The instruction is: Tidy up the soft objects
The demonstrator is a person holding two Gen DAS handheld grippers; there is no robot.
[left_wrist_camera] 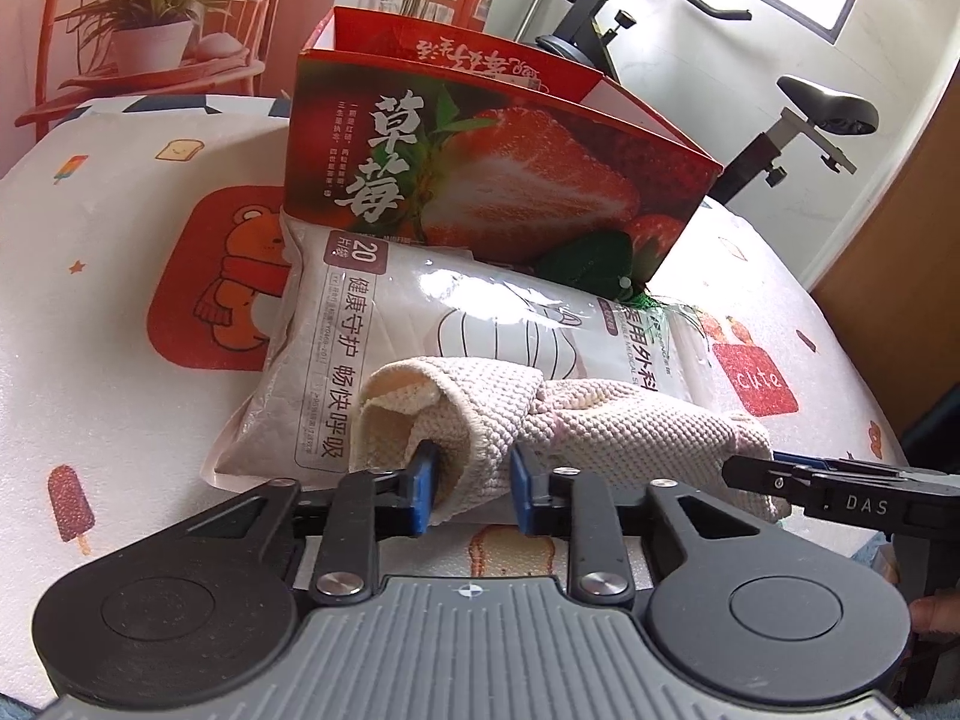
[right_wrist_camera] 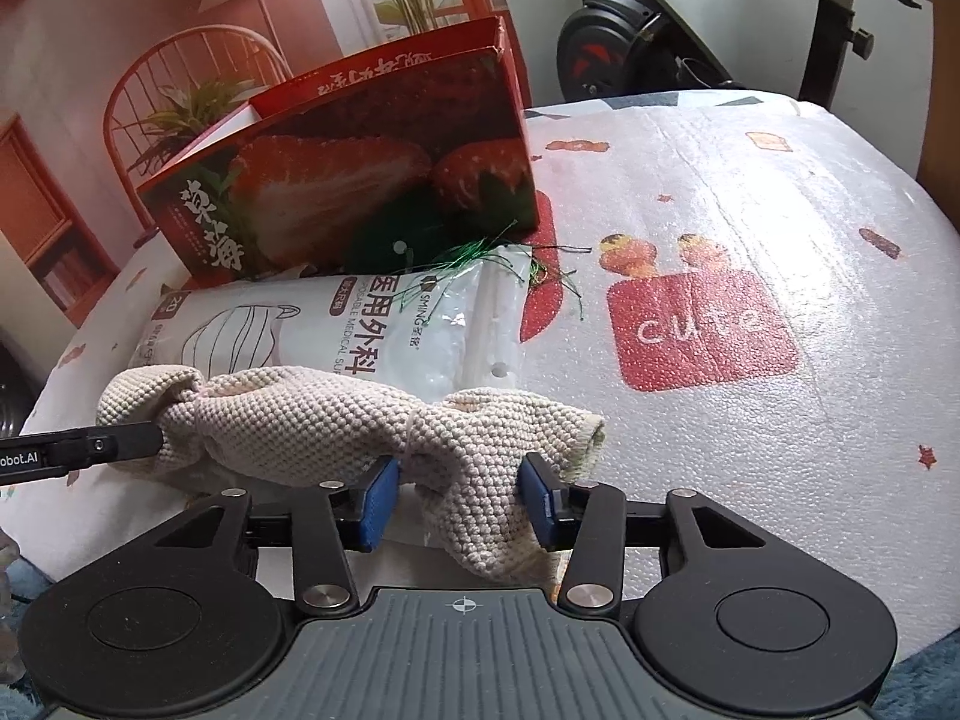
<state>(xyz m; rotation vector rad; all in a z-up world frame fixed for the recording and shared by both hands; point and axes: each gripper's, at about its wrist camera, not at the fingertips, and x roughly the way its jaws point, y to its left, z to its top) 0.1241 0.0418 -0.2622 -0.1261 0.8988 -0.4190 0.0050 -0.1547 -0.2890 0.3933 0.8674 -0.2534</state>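
The cream waffle-knit cloth (left_wrist_camera: 540, 414) is pinched at both ends by the left gripper (left_wrist_camera: 471, 483) and right gripper (right_wrist_camera: 459, 495), beside the red strawberry-printed cardboard box (left_wrist_camera: 480, 162); nothing appears stowed yet.

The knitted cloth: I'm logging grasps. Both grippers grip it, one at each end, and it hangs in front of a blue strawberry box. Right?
Not quite: the strawberry box is red, not blue, as the left wrist view shows. The rest stands: the left gripper and the right gripper each grip one end of the knitted cloth, which hangs in front of the box.
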